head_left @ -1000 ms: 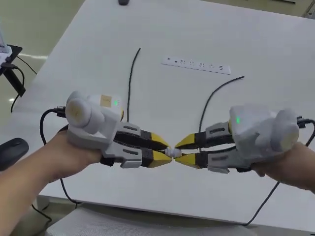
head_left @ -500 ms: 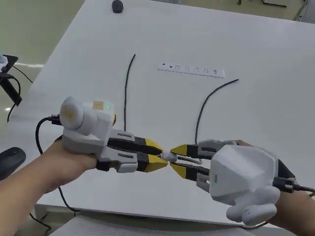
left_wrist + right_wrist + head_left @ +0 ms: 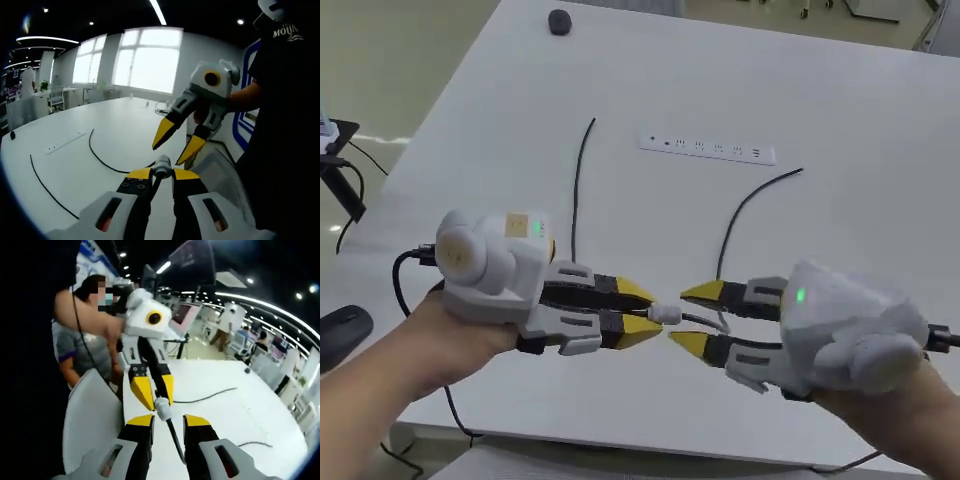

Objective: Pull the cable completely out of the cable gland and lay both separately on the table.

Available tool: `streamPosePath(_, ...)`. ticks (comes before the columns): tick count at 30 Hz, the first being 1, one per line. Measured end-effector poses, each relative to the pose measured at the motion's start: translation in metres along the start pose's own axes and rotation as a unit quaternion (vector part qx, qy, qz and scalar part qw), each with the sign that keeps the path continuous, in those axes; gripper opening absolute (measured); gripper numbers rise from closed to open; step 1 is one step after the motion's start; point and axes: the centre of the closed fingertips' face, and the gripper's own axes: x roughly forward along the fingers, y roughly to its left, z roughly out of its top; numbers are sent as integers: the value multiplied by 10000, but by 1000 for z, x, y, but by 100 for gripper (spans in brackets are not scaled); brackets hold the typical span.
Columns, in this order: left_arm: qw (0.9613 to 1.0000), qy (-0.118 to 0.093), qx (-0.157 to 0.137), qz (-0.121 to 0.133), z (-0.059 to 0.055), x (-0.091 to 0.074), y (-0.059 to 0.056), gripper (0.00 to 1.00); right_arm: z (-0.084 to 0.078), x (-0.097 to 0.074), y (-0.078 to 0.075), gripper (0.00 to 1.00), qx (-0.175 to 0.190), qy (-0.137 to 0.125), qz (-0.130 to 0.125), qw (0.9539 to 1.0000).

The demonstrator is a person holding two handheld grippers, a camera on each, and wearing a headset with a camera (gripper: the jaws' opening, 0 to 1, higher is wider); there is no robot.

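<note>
**Mid-pull at the near edge of the table (image 3: 840,90):** The left hand-held gripper (image 3: 655,313) is clamped hard on the white cable gland (image 3: 665,314), its yellow-tipped jaws closed around the fitting's body. The gland is held in the air just above the table's near edge. The right hand-held gripper (image 3: 677,316) faces it nose to nose with its jaws spread wide. The thin dark cable (image 3: 172,434) leaves the gland and runs between those jaws, and neither of them pinches it.

Gland and cable are not yet separated, so the pull proper appears to lie ahead. To do it well, the right jaws should probably close on the cable just beside the gland, clear of the white fitting itself. The draw should then go straight back along the gland's axis while the left hand stays steady. A sideways tug would likely bind the cable in the seal, and so slim a cable may slip between the pads, which would call for a fresh bite.

Bare table along the near edge looks the best place to lay the two parts well apart. That spot is away from the power strip (image 3: 705,149) and the loose black wire (image 3: 578,185) lying toward the left edge.
</note>
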Motion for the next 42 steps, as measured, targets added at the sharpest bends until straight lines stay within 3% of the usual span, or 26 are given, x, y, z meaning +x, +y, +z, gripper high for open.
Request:
streamPosePath(1,10000,18,-1,13,0,0,0,15,-3,-2,-5,19,220,26,-99,9997)
streamPosePath(3,9999,-7,121,52,1,2,1,15,-12,-4,-14,18,245,199,-354,9989)
streamPosePath(5,9999,-16,143,27,2,3,0,15,-13,-2,-10,15,199,209,-282,9992)
streamPosePath(8,9999,-7,163,17,4,5,0,15,-22,2,-8,14,31,434,-320,9985)
streamPosePath(21,9999,75,125,31,2,7,1,15,-18,9,-2,1,-682,569,-431,9951)
streamPosePath(24,9999,111,129,19,1,8,0,15,-21,8,-2,1,-446,611,-434,9962)
streamPosePath(28,9999,58,117,41,4,9,1,15,-20,6,-4,0,-762,560,-561,9939)
streamPosePath(42,9997,84,133,161,4,10,3,15,-30,4,-14,0,-635,696,-591,9938)
